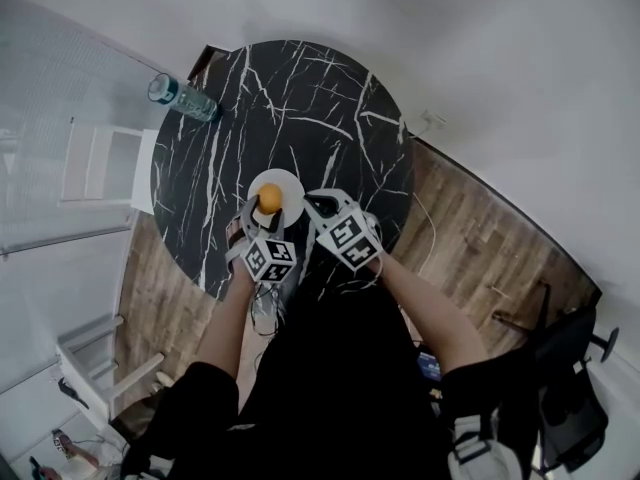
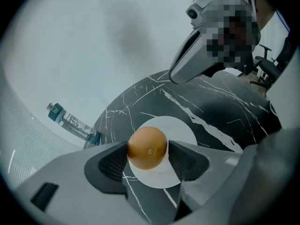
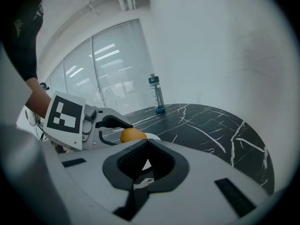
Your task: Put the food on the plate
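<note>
The orange (image 2: pixel 147 147) sits clamped between the two pads of my left gripper (image 1: pixel 266 208), one dark ribbed pad pressed to each side. It is close to round, so I can make out no real long axis. Its small dimple faces back along the jaws toward the left gripper's camera. It hangs over the white plate (image 2: pixel 183 129); in the head view it covers the plate's near-left part. I cannot tell whether its underside touches the plate, because my jaws hide that spot in the left gripper view and the body of my right gripper (image 3: pixel 146 144) cuts it off in the right gripper view.

My right gripper is empty, its jaws closed tip to tip, and it is held just beside the plate on the right.

The plate rests near my edge of the round black marble table (image 1: pixel 300 98), with part of its rim hidden behind the orange and the jaws. A clear water bottle (image 3: pixel 156 93) with a teal cap stands upright at the table's far left edge, well apart from the plate. Its label is too small to read.
</note>
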### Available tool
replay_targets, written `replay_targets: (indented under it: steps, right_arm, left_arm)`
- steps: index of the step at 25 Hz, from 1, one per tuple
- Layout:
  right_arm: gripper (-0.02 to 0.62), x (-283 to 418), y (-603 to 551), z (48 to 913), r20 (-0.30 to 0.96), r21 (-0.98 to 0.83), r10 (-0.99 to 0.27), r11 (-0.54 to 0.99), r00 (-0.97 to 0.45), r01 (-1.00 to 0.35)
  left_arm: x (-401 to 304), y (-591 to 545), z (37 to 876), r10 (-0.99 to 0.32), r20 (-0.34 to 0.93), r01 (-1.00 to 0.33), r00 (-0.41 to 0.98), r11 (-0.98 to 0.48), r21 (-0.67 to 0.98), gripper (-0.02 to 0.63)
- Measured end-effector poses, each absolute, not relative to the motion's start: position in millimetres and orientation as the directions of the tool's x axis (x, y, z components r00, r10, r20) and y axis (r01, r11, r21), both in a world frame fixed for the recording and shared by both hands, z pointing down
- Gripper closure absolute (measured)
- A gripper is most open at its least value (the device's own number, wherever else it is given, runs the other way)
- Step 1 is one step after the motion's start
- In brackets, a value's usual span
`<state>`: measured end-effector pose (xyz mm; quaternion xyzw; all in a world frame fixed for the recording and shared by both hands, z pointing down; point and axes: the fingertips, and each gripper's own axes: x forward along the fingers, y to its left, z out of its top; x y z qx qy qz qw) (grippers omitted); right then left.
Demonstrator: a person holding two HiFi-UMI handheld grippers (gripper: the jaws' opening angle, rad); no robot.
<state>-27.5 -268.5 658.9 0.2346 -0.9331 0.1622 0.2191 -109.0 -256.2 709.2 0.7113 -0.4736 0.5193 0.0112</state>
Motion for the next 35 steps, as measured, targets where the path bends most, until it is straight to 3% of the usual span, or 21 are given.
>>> replay_targets:
  steps: [15, 25, 35]
  right_arm:
    - [0.598, -15, -268, 662, 0.494, -0.202, -0.387, 0.820, -0.779, -0.535]
    - [0.598, -20, -262, 656, 0.488, -0.182, -0.397, 0.825, -0.778, -0.535]
    - [0.598, -27, -249, 633, 0.474, -0.133, -0.452, 0.812, -0.756, -0.569]
  left_arm:
    - [-92, -245, 706, -0.617, 0.786, -0.755, 0.035, -0.532, -0.384, 0.336]
    - [-91, -239, 702, -0.609, 0.786, -0.858, 0.109, -0.457, -0.235, 0.336]
    - [-89, -228, 698, -0.605, 0.776, -0.880, 0.178, -0.450, -0.149, 0.336]
